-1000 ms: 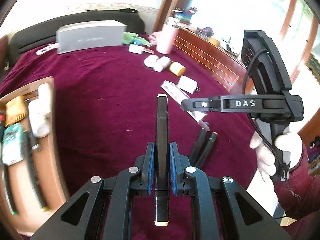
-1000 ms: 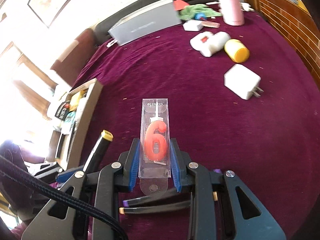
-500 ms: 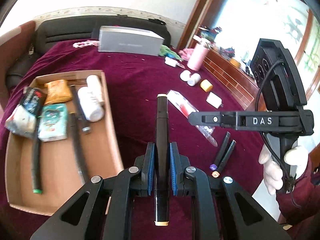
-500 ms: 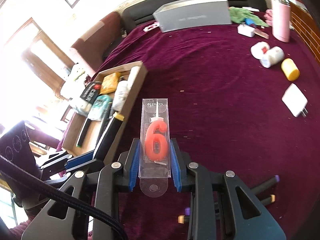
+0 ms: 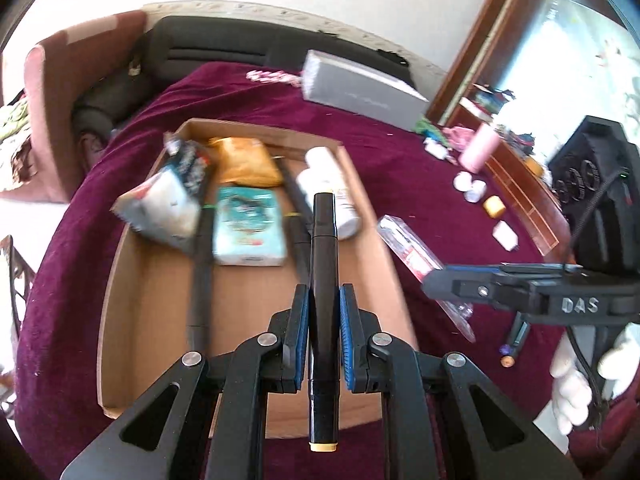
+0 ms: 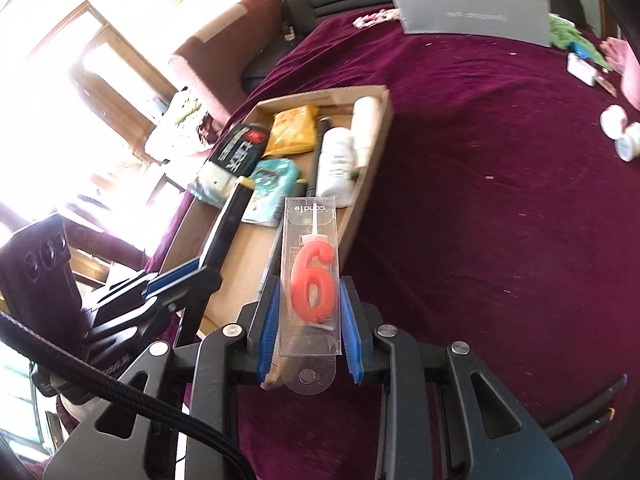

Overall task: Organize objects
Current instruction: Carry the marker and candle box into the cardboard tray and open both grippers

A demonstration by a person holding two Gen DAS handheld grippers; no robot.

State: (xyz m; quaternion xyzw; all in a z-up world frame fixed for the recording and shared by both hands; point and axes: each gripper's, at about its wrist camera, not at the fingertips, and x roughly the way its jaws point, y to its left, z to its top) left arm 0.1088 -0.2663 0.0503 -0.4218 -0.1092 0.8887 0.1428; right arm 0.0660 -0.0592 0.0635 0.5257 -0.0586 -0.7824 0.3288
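My left gripper [image 5: 323, 334] is shut on a black marker [image 5: 323, 256] with a cream cap, held above the cardboard box [image 5: 160, 292]. The left gripper also shows in the right wrist view [image 6: 192, 276], over the box [image 6: 372, 152]. My right gripper [image 6: 308, 320] is shut on a clear pack with a red number 6 candle [image 6: 311, 276], held beside the box's right wall. The right gripper shows in the left wrist view [image 5: 460, 286] with the candle pack [image 5: 408, 248].
The box holds snack packets [image 5: 240, 160], a tissue pack [image 5: 248, 228], white bottles [image 5: 332, 188] and black pens [image 5: 200, 272]. On the maroon cloth lie two markers [image 5: 514, 340], a grey box [image 5: 360, 88], a pink bottle [image 5: 478, 148], small jars [image 5: 470, 186] and a charger [image 5: 505, 235].
Both grippers have swung left towards the cardboard box. The marker now hangs over the box and the candle pack is at its right wall. Both grips are unchanged.
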